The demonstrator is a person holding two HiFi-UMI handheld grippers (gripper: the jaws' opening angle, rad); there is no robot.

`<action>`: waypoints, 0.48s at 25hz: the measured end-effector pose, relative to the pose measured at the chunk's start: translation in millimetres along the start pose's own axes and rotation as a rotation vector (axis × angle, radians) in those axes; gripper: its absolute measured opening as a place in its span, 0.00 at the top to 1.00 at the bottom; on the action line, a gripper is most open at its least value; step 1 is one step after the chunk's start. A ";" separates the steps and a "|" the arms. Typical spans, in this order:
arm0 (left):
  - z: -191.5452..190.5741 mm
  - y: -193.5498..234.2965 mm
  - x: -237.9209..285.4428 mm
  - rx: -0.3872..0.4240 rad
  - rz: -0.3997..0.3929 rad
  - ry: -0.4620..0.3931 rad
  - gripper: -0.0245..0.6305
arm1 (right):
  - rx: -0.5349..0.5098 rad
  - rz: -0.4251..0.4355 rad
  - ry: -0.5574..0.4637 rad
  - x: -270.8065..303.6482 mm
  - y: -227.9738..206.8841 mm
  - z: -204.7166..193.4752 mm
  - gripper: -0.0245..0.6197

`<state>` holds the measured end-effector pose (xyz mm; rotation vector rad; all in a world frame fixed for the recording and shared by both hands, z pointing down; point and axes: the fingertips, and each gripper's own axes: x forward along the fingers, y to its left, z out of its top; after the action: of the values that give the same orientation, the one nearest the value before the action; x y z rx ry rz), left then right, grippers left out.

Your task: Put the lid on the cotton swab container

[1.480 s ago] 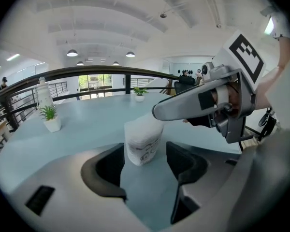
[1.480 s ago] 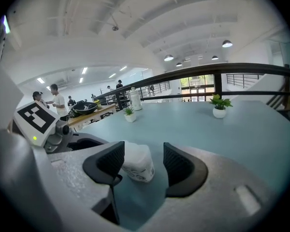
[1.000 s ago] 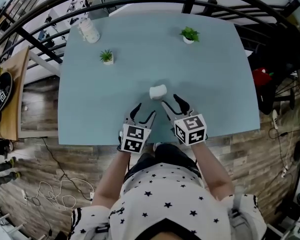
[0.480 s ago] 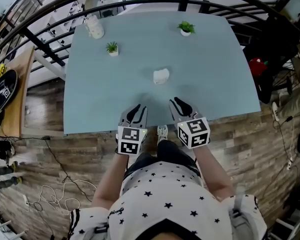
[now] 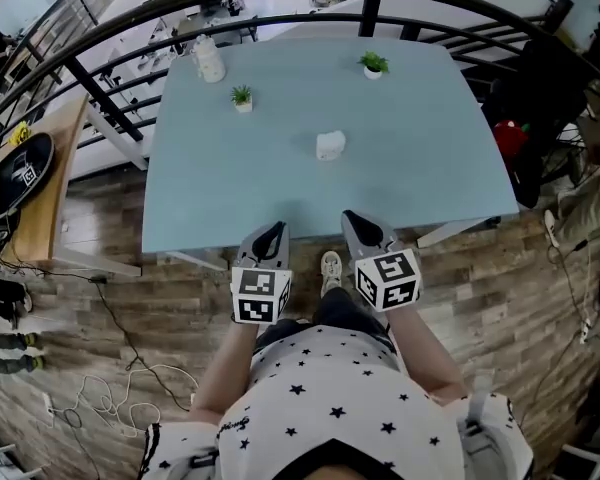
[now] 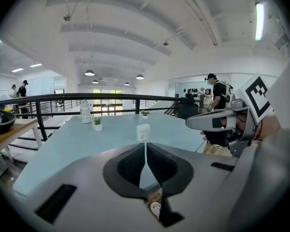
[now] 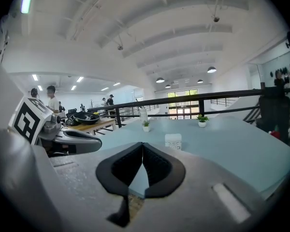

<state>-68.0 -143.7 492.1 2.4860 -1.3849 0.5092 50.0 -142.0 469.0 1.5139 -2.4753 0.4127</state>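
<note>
The cotton swab container [image 5: 330, 145] is a small white box standing alone mid-table, also seen ahead in the left gripper view [image 6: 143, 132] and the right gripper view [image 7: 173, 141]. I cannot make out a separate lid. My left gripper [image 5: 271, 233] hovers at the table's near edge, well short of the container, its jaws closing to where the tips meet with nothing between them. My right gripper [image 5: 355, 220] is beside it at the same edge, its jaws likewise closing tip to tip on nothing.
On the light blue table [image 5: 430, 168] stand two small potted plants [image 5: 242, 98] [image 5: 373, 64] and a white bottle [image 5: 210, 61] at the far left corner. A black railing [image 5: 110, 98] curves round the table. A wooden side table [image 5: 50, 198] holds a dark bowl [image 5: 20, 173].
Both grippers have drawn back from beside the container to the table's near edge. Their jaws have gone from wide open to closed. The container stays where it was.
</note>
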 end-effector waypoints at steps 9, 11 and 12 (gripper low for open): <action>2.1 -9.3 -45.2 -0.019 -0.022 -0.045 0.96 | -0.019 0.008 -0.057 -31.4 37.1 9.3 0.95; 3.2 -10.9 -51.6 -0.032 -0.036 -0.054 0.96 | -0.022 0.009 -0.065 -35.0 42.0 10.5 0.95; 3.4 -11.8 -54.2 -0.038 -0.041 -0.058 0.96 | -0.023 0.009 -0.067 -36.7 44.0 10.4 0.95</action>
<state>-83.7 -97.3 465.9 2.5118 -1.3482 0.4009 26.9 -95.9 441.8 1.5334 -2.5294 0.3393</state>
